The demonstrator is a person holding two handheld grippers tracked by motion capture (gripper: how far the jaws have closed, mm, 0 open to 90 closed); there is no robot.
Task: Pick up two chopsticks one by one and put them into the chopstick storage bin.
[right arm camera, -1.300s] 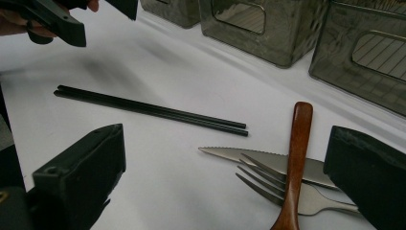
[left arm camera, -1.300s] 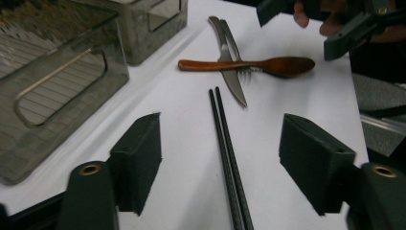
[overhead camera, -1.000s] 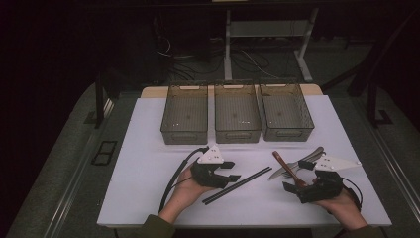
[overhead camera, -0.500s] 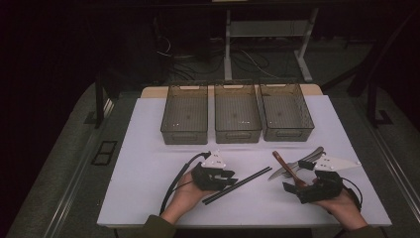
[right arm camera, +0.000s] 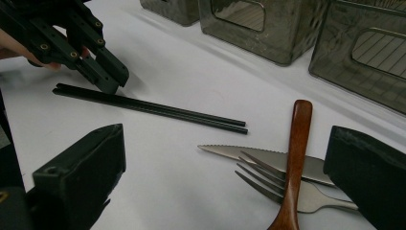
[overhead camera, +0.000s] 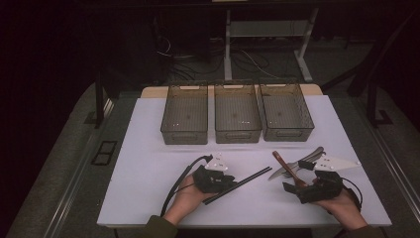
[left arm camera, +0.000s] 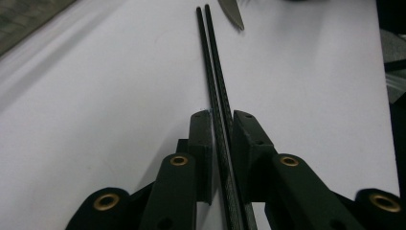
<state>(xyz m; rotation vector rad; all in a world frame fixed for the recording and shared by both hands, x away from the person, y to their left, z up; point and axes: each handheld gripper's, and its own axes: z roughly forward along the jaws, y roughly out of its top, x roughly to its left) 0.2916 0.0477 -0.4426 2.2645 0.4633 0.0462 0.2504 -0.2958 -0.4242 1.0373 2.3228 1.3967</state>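
Closing has just been carried out by the left gripper [left arm camera: 221, 120], whose jaws now pinch the black chopsticks [overhead camera: 237, 185] near the tabletop's [overhead camera: 148, 148] front edge (right gripper [right arm camera: 225, 182] spread, idle). Grasping is judged done; lifting toward a bin [overhead camera: 184, 115] is called for next.

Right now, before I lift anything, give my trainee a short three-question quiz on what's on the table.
1. True or false: the left gripper, whose jaws have just been closing, has the black chopsticks between its jaws.
2. How many clear bins stand in the row at the far side of the white table?
3. Multiple choice: what lies across the fork and knife in front of the right gripper?
A. a wooden-handled utensil
B. a second pair of chopsticks
C. a cup

Key
1. True; both sticks run between the pads, which sit tight against them.
2. Three, side by side.
3. A; its jaws stand wide apart, holding nothing.
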